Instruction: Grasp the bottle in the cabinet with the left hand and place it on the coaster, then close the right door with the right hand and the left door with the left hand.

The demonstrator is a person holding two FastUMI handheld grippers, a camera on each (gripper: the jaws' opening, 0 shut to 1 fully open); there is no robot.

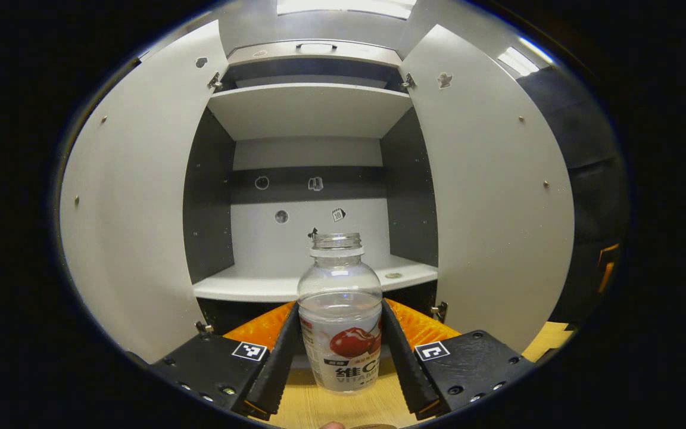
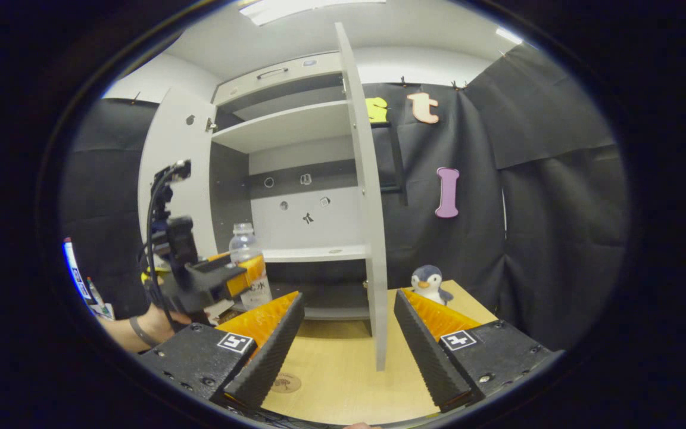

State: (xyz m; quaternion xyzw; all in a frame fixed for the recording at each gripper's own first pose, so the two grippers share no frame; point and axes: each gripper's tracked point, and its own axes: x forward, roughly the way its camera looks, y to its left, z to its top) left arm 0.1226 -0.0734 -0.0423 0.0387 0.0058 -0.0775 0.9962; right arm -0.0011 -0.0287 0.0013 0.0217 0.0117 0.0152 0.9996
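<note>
We see the left gripper point(image 1: 341, 351) clamped on the clear, capless, seemingly empty bottle point(image 1: 340, 316), held upright before the open cabinet point(image 1: 313, 280) at twelve o'clock. The right gripper point(image 2: 348, 342) stands wide open, the coaster point(image 2: 286, 382) at its seven o'clock on the table point(image 2: 343, 381).

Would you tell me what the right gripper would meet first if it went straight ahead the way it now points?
Probably the front edge of the open right cabinet door, which stands edge-on almost straight ahead between the right gripper's open fingers. Depth is hard to judge; slightly off line, it might slip past toward the lower shelf.
</note>
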